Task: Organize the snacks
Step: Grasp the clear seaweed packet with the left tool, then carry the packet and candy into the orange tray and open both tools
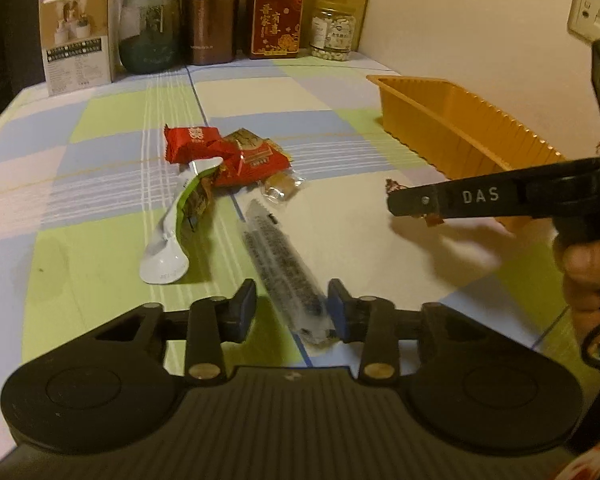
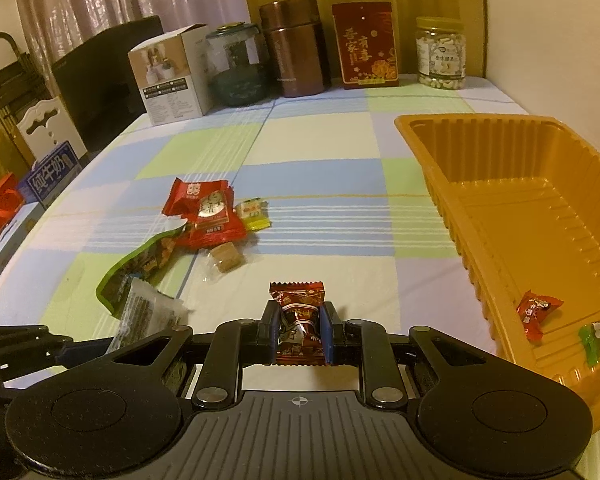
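Observation:
My right gripper (image 2: pixel 300 332) is shut on a dark red wrapped candy (image 2: pixel 298 322) and holds it above the table, left of the orange tray (image 2: pixel 440 152). The tray holds a red candy (image 2: pixel 536 312) and a green one (image 2: pixel 598 338). My left gripper (image 1: pixel 292 308) is open around the near end of a long clear snack packet (image 1: pixel 280 264) that lies on the table. Beyond it lie red packets (image 1: pixel 220 152), a green-white packet (image 1: pixel 176 232) and a small brown candy (image 1: pixel 282 186). The right gripper (image 1: pixel 416 204) shows at the right of the left wrist view.
Along the back wall stand a white box (image 2: pixel 172 80), a dark glass jar (image 2: pixel 238 66), a brown canister (image 2: pixel 294 46), a red box (image 2: pixel 366 44) and a jar of nuts (image 2: pixel 440 54). A yellow candy (image 2: pixel 254 214) lies by the red packets. Boxes stand beyond the table's left edge.

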Demonstrator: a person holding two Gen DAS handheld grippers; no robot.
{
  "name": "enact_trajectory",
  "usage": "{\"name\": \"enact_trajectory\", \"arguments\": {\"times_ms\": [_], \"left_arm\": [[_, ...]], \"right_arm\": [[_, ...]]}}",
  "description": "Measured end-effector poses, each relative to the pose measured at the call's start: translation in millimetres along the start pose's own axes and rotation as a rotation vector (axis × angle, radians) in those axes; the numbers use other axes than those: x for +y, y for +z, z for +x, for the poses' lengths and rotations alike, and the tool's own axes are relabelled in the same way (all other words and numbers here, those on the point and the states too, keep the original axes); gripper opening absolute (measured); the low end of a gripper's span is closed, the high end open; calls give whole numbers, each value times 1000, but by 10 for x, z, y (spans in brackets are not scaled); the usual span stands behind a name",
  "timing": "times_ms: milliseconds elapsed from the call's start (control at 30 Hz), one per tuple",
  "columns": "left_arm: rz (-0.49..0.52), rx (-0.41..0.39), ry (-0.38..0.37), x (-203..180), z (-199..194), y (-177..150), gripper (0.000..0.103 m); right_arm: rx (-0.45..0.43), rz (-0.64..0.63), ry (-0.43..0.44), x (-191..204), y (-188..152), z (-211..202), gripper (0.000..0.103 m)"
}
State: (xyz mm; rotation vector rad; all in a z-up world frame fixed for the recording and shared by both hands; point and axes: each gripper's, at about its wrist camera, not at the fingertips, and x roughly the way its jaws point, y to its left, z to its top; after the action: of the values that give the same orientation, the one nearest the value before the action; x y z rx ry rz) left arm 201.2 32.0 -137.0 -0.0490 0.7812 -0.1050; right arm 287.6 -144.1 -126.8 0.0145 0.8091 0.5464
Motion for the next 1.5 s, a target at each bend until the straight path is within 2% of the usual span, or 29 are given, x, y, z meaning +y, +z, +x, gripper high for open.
{"name": "enact_trajectory", "arguments": {"times_ms": [67, 100, 233, 433, 533, 633, 1000, 1267, 1500], "left_arm": [[6, -5, 20, -21, 24, 10, 43], [4, -3, 42, -29, 44, 17, 48], [-41, 20, 70, 44, 133, 23, 49], [-27, 24, 130, 2, 168, 34, 50], [-34, 22, 124, -18, 163, 28, 39], [-35, 26, 112, -6, 122, 13, 36], [-70, 9, 88, -26, -179, -65, 35], [-86, -28, 58, -119, -385, 76, 35], [-65, -74, 5, -361, -554, 308, 35]], "right_arm": [[1, 1, -2, -5, -2, 7, 21], [2, 3, -4, -5, -3, 9, 21], [6, 4, 0, 11, -3, 24, 21], [13, -8, 5, 35, -4, 51, 21], [12, -10, 4, 36, -7, 48, 21], [10, -5, 2, 36, -8, 39, 21], [-36, 1, 9, 96, -11, -118, 21], [-105, 46, -18, 98, -89, -486, 21], [-154, 87, -54, -1, 48, -892, 21]]}}
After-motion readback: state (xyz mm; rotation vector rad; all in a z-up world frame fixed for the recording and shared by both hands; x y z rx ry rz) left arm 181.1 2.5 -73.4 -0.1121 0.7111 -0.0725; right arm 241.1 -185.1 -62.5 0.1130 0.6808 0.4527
